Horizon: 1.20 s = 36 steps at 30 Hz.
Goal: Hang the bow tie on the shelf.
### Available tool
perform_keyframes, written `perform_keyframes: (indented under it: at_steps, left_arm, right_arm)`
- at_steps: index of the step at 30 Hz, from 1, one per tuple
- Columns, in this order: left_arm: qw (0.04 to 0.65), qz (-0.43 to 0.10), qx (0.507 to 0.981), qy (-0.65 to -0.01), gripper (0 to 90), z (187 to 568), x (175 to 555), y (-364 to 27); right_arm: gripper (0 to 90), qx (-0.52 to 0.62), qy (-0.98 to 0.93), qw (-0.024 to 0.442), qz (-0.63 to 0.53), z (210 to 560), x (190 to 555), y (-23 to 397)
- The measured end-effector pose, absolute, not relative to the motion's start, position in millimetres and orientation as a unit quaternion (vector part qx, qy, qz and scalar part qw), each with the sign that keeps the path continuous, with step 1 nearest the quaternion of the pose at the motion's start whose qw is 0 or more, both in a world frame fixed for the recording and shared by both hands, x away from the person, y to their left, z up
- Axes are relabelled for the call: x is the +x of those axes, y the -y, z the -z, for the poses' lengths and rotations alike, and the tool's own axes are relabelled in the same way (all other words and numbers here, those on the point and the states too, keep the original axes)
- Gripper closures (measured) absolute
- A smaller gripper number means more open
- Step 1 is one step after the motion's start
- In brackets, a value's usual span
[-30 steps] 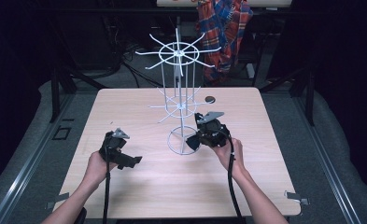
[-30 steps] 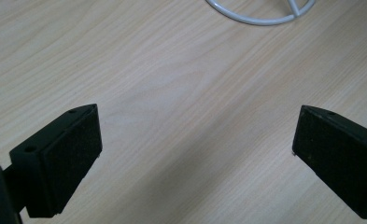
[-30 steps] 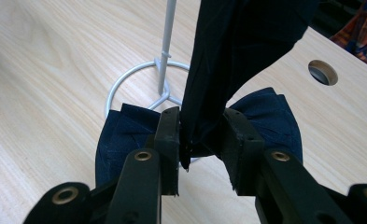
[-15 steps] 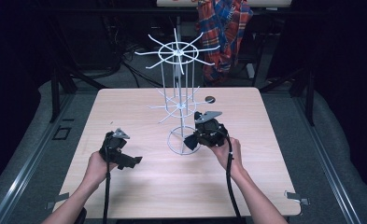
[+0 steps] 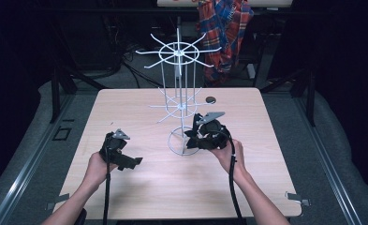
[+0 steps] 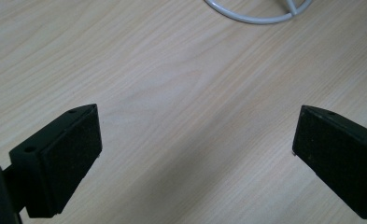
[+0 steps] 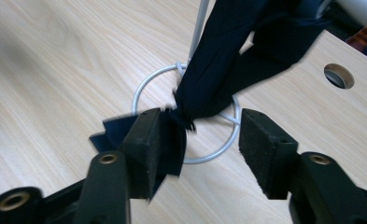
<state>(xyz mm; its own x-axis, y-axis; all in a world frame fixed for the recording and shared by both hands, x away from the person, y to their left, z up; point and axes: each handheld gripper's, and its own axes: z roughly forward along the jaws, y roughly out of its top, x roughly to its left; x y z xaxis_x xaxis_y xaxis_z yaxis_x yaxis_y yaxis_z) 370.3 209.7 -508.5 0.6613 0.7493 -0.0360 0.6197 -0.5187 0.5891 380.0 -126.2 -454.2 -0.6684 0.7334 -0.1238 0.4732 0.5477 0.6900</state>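
1. Little moved since the earlier frames: right hand-held gripper (image 5: 196,137) stays at the rack base, shifted only slightly; left hand-held gripper (image 5: 125,161) parked in the same near-left spot.
2. Right hand-held gripper (image 7: 200,140) jaws parted, dark cloth (image 7: 228,60) hanging down between them, bunched end lying against the left pad. Not clamped, as far as visible.
3. Left hand-held gripper (image 6: 195,154) wide open, nothing between the pads, bare tabletop (image 6: 172,84) below.
4. Likely step: taking or hanging the cloth at the wire rack (image 5: 179,93). Best grip above the knot-like bunch, where the fabric is thick, and clear of the base ring (image 7: 139,93) so no wire gets caught.
5. Rack light and top-heavy by the look; probably worth bracing the base with the left before any pull.
6. Materials: cloth thin, limp, navy-to-black, slippery-looking folds. Rack white coated wire, round base, central pole, radial hooks in two tiers. Tabletop pale wood-grain laminate, cable hole (image 7: 338,75) at far right. Pads black, finely textured.
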Motion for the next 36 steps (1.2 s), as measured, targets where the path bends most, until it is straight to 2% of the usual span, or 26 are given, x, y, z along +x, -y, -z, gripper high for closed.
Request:
perform_keyframes:
  at_steps: [20, 36]
  left_arm:
    - [0.289, -0.113, 0.863, -0.398, 1.4, 508.4, 370.1, -209.7]
    - [0.289, -0.112, 0.863, -0.4, 1.3, 508.6, 370.3, -210.5]
  right_arm:
    - [17.2, 0.378, -0.848, 0.179, -0.326, 430.8, 365.3, 157.5]
    - [6.5, 0.398, -0.847, 0.171, -0.308, 433.3, 353.4, 191.2]
